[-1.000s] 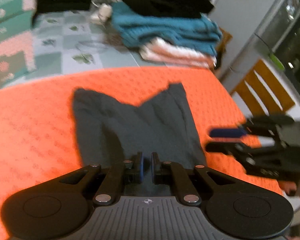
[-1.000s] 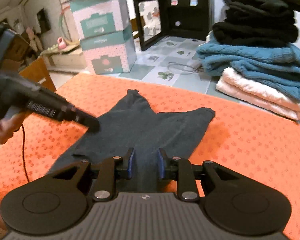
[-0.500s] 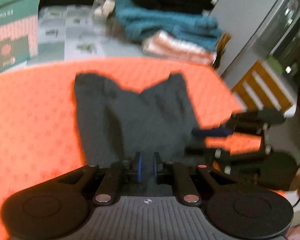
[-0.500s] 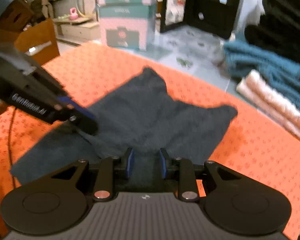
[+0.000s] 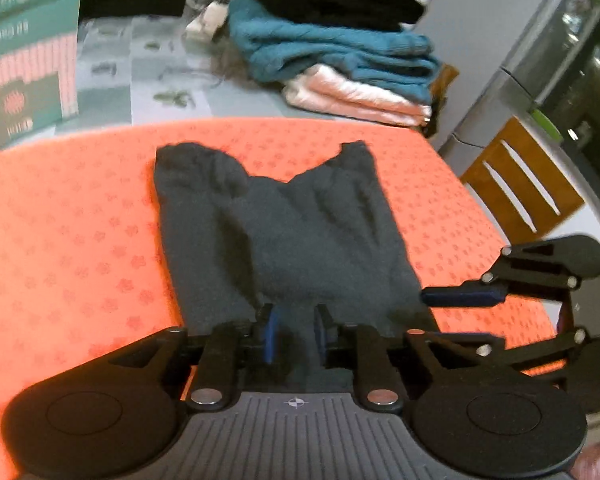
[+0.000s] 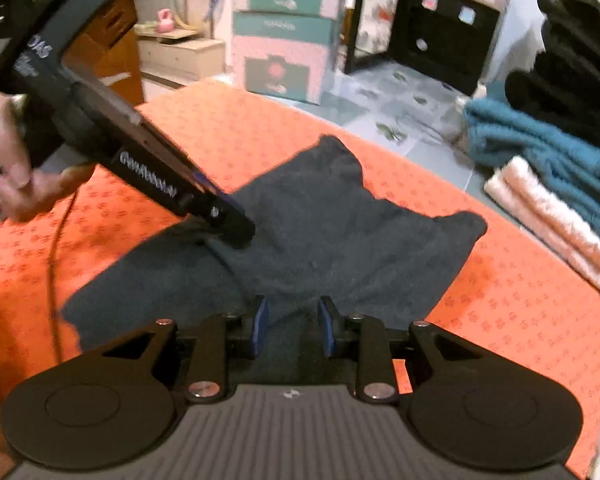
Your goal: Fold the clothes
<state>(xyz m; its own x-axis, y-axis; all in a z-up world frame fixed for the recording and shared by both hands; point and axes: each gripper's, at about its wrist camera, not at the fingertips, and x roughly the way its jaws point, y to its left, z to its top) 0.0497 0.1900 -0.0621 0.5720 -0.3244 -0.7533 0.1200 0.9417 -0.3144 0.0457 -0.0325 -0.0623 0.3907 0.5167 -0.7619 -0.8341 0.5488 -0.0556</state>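
I have one dark grey garment (image 5: 284, 240) lying flat on the orange worktop (image 5: 72, 232), its long axis running away from me, two pointed ends at the far side and the near edge under both tools. My left tool (image 5: 296, 338) sits over that near edge at mid-width; its jaws have just been opening and now stand a little apart with cloth below them, the pads not pressing on it. My right tool (image 6: 292, 326) is over the near right part of the garment, jaws have just been opening slightly, a modest gap, nothing clamped. I judge the left tool is nearer the garment's middle and the right nearer its side edge. Count: one garment to fold, two tools, one stack of folded clothes (image 6: 556, 152) beyond the worktop's far right, two stacked boxes (image 6: 284, 32) behind.
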